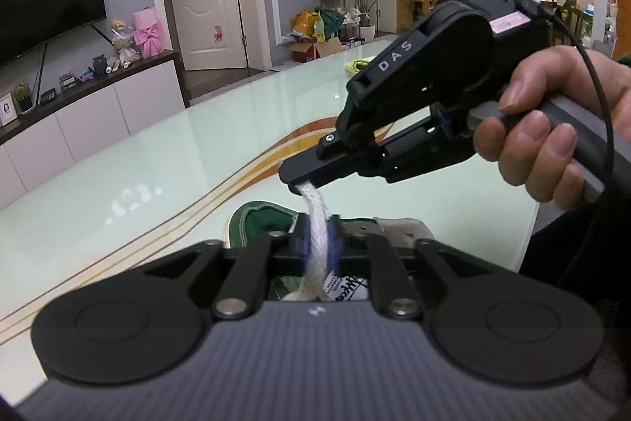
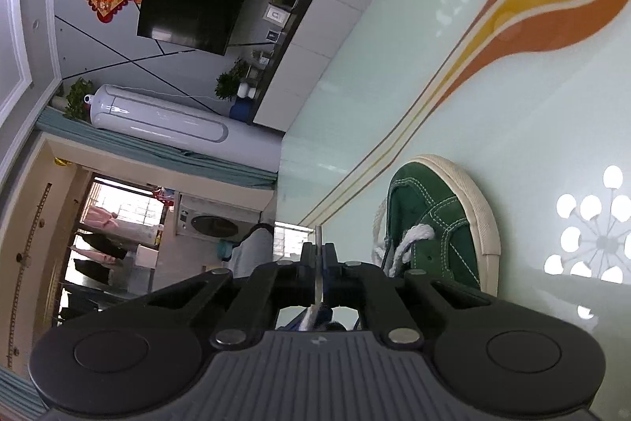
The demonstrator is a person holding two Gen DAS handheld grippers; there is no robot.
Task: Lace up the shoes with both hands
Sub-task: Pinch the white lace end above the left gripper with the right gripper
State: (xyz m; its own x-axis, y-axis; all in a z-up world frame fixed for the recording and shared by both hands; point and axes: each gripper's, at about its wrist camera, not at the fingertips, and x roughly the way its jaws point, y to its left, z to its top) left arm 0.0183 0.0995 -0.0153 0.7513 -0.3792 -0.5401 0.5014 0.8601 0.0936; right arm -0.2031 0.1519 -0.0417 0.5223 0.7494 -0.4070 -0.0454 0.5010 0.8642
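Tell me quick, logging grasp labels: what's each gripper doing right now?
Left gripper: shut on the white lace.
Right gripper: shut on the same lace, just above the left one.

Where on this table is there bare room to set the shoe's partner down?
Bare glass table lies left of the green shoe, out to the orange stripe. It is crowded above the shoe, where both grippers pinch the white lace.

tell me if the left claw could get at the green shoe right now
Probably not yet: the left claw is shut on the white lace, which the right claw also pinches. The green shoe lies close below.
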